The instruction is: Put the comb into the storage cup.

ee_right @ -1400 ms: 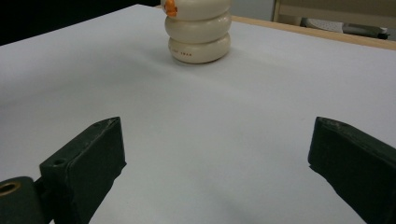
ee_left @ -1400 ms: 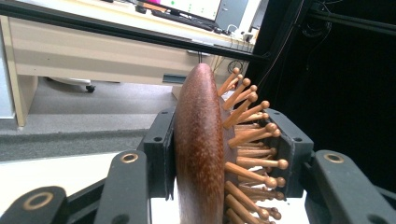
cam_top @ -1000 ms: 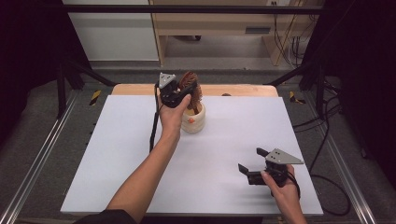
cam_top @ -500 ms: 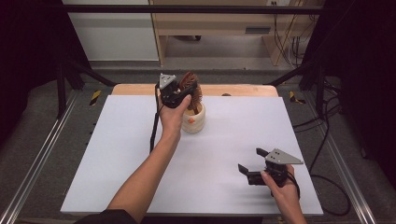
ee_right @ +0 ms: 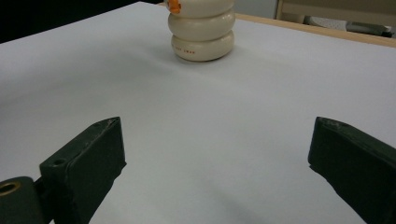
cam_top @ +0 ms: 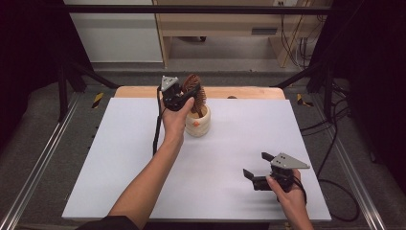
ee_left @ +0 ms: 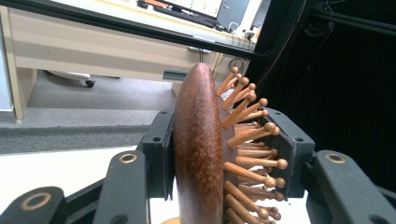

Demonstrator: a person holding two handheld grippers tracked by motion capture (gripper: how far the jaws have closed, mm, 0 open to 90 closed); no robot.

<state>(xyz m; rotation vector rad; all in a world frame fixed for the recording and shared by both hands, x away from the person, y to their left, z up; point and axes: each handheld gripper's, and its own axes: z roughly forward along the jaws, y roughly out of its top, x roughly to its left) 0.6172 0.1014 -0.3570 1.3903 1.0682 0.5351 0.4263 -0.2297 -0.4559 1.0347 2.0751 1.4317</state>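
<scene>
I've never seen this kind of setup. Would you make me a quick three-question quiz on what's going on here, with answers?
1. What does the left gripper hold?
2. True or false: the right gripper is closed on the cup.
3. Where is the brush in the high view? A) flat on the table B) over the cup C) beside the right gripper

Key:
1. A wooden brush with round-tipped pins, clamped by its head.
2. False. Its jaws stand open and empty over the table, apart from the cup.
3. B. Whether its handle sits inside the cup cannot be told.
</scene>
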